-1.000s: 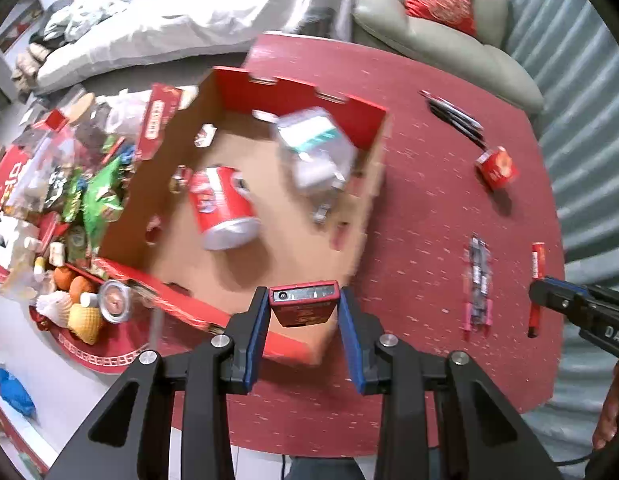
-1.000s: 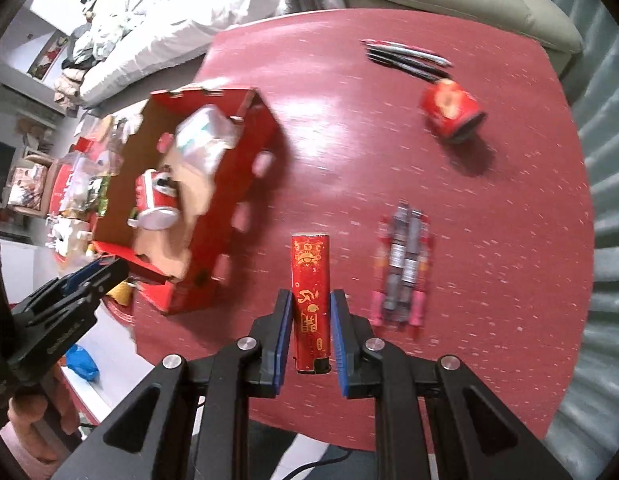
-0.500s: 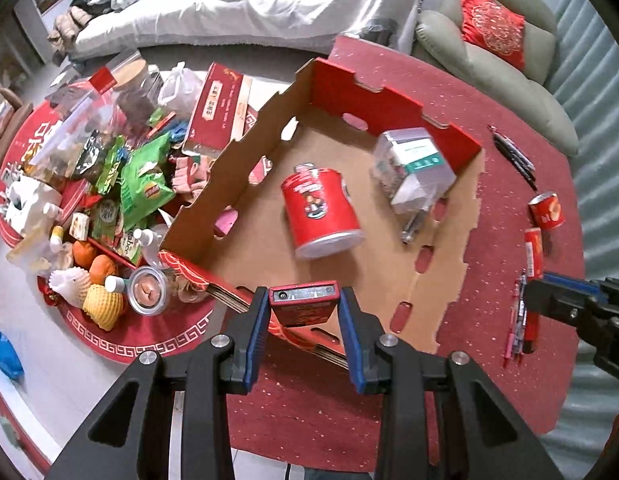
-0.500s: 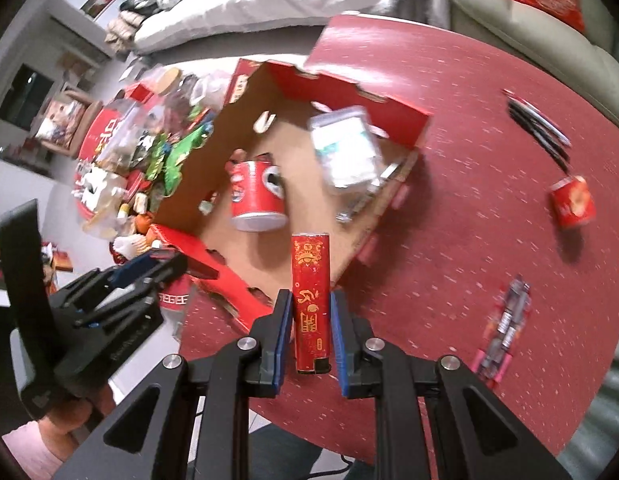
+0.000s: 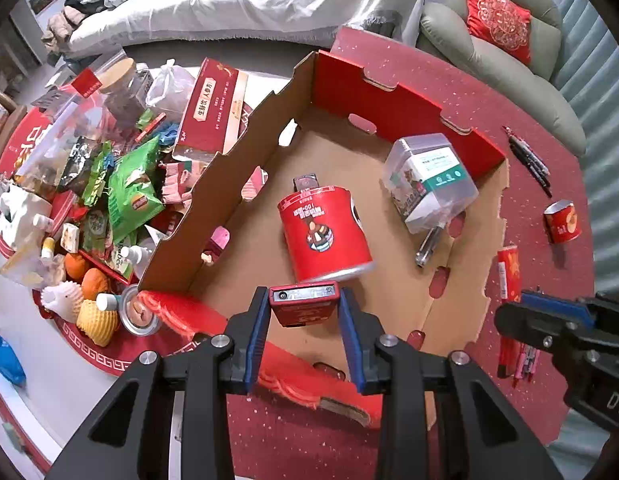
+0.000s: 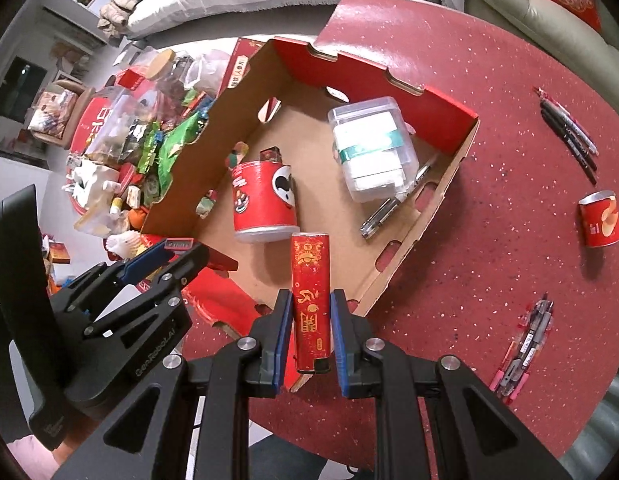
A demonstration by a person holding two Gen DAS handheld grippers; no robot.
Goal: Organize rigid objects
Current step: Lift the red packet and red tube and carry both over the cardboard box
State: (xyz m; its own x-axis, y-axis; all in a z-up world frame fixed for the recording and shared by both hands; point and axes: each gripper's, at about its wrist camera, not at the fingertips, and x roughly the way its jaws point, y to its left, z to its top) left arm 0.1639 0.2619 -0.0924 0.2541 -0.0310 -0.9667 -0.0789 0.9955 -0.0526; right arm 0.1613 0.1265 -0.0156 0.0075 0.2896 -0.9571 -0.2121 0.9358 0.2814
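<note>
Two glossy red pieces (image 5: 303, 305) (image 6: 311, 300) – flat, cylindrical (gold-printed) – over corrugated cardboard box (image 5: 245, 178).

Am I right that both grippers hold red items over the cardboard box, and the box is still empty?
Not empty. The right wrist view shows a red can, a clear plastic container and a pen lying in the cardboard box. The rest holds: left gripper and right gripper each grip a red item.

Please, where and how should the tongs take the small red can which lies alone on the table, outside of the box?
Grip the small red can across its round body, midway along, coming from above. It lies on its side on the red table with bare surface all around, so the two fingers can go down on either side without pushing anything.
</note>
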